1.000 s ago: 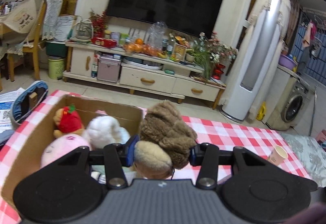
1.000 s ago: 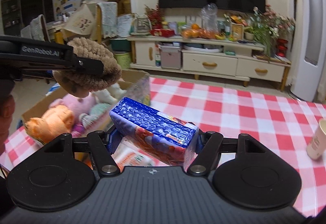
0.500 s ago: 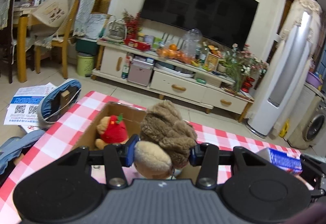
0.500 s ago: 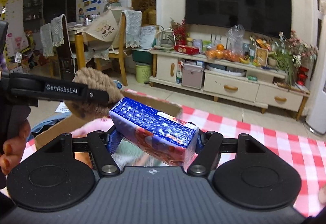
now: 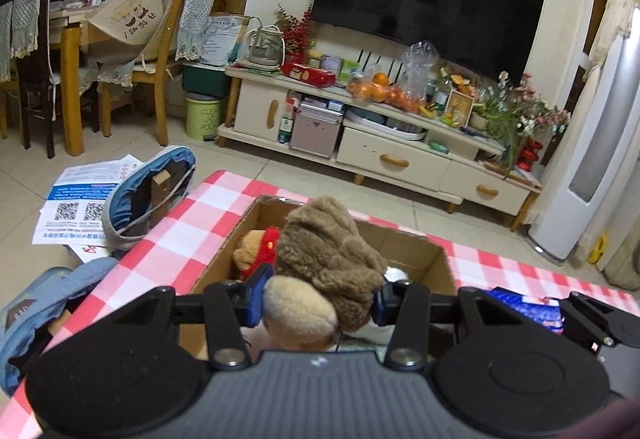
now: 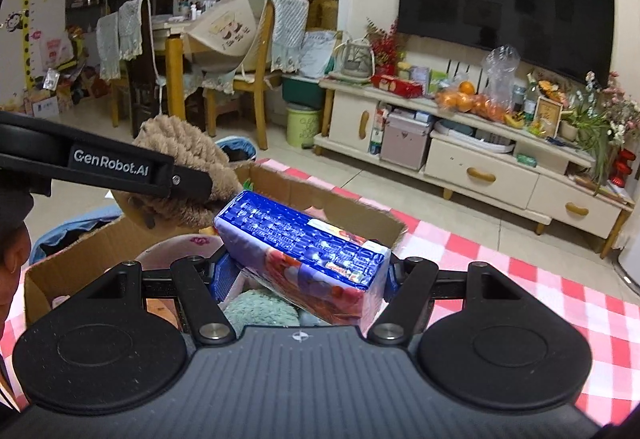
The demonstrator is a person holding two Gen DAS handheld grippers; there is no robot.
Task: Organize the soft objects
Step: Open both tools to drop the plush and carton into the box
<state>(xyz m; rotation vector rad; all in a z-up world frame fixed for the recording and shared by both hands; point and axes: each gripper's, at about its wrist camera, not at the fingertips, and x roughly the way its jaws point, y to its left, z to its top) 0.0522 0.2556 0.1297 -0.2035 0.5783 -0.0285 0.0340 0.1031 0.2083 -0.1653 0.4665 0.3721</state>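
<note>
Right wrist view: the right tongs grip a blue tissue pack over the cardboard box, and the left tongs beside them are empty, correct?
Not quite. The left tongs are shut on a brown plush toy, as the left wrist view shows. The rest holds: the right tongs grip the blue tissue pack over the cardboard box.

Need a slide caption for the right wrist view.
Right tool grips blue tissue pack above cardboard box of plush toys.

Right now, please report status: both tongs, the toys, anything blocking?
Left tongs shut on brown plush bear. Right tongs shut on blue tissue pack. Both over cardboard box, already holding plush toys. Nothing blocking.
</note>
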